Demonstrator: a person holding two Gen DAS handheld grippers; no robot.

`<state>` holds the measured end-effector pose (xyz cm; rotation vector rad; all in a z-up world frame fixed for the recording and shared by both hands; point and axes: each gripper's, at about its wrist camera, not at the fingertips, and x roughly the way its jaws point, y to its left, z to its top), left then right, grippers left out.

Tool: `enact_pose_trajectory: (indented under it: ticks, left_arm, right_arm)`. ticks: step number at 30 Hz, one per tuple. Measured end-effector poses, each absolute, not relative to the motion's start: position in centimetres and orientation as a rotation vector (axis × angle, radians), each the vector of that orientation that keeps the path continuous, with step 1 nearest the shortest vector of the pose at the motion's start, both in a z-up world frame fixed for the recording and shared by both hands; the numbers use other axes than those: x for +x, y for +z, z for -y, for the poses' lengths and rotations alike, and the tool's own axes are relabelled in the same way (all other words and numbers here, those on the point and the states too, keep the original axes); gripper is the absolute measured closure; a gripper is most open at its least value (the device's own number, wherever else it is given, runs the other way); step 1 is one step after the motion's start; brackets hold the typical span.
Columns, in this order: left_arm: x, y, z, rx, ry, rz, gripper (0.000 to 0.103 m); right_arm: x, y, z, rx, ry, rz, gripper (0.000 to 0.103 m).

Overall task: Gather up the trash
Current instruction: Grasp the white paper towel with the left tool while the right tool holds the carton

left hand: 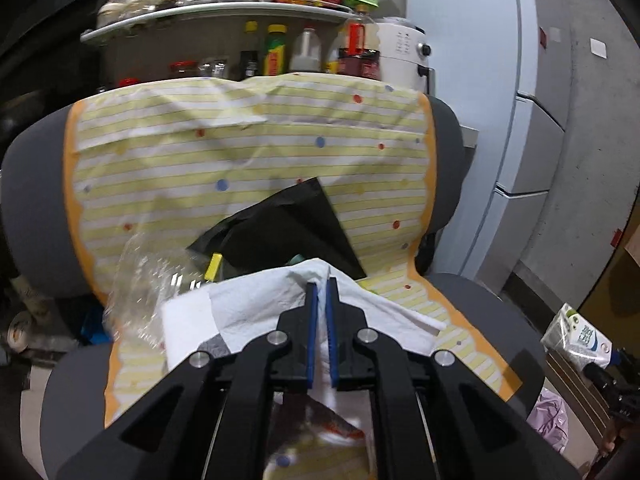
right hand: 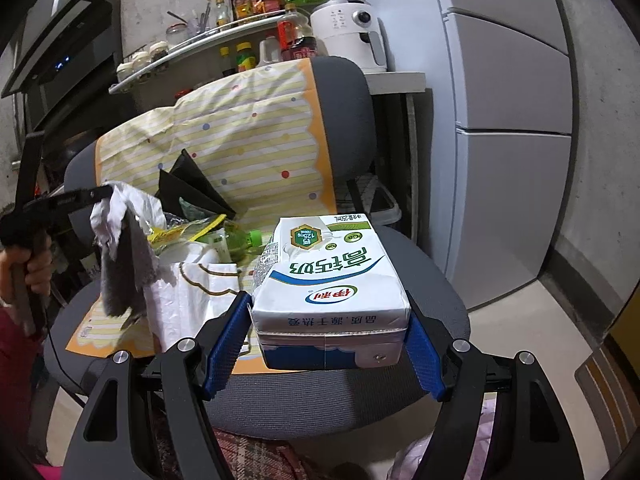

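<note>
My left gripper is shut on a crumpled white paper towel with a grey patch, held above the chair seat; it also shows hanging at the left of the right wrist view. My right gripper is shut on a white, blue and green milk carton, held over the seat's front; the carton also shows at the far right of the left wrist view. On the seat lie a black bag, clear crumpled plastic, a green bottle and a white plastic bag.
A grey chair is draped with a yellow striped dotted cloth. Behind it a shelf holds bottles and jars, beside a white appliance. A grey fridge stands to the right. A pink bag lies on the floor.
</note>
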<state>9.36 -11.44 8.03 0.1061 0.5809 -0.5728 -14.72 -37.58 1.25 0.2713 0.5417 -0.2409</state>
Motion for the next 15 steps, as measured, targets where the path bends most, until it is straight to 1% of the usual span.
enact_pose_trajectory:
  ticks: [2,3,4,5,8,9,10,11,15]
  left_arm:
    - [9.8,7.8,11.9,0.108,-0.574,-0.585,0.1]
    - [10.0,7.5,12.1,0.104,-0.572,-0.596,0.098]
    - [10.3,7.1,12.1,0.1,-0.562,-0.616,0.092]
    - [10.4,6.7,12.0,0.095,-0.561,-0.629,0.09]
    - [10.7,5.7,11.2,0.083,-0.558,-0.648,0.09]
    - [10.8,5.5,10.9,0.076,-0.554,-0.654,0.088]
    - [11.0,5.4,10.6,0.069,-0.551,-0.657,0.084]
    - [11.1,5.3,10.3,0.059,-0.549,-0.662,0.082]
    - [11.5,5.4,9.7,0.058,-0.554,-0.661,0.082]
  right_arm:
    - [-14.3,0.7,37.7,0.276,-0.24,-0.558,0.03]
    - [-14.2,0.5,37.6,0.276,-0.237,-0.565,0.03]
    - [-13.9,0.3,37.6,0.276,-0.234,-0.573,0.03]
    - [-13.7,0.1,37.6,0.274,-0.232,-0.58,0.03]
    - [-13.1,-0.2,37.4,0.27,-0.226,-0.593,0.03]
    - [-13.0,-0.3,37.5,0.271,-0.224,-0.597,0.03]
    - [-12.8,-0.5,37.5,0.272,-0.222,-0.602,0.03]
    - [-12.6,-0.6,37.4,0.274,-0.22,-0.607,0.03]
    - [-12.0,-0.9,37.1,0.273,-0.206,-0.617,0.03]
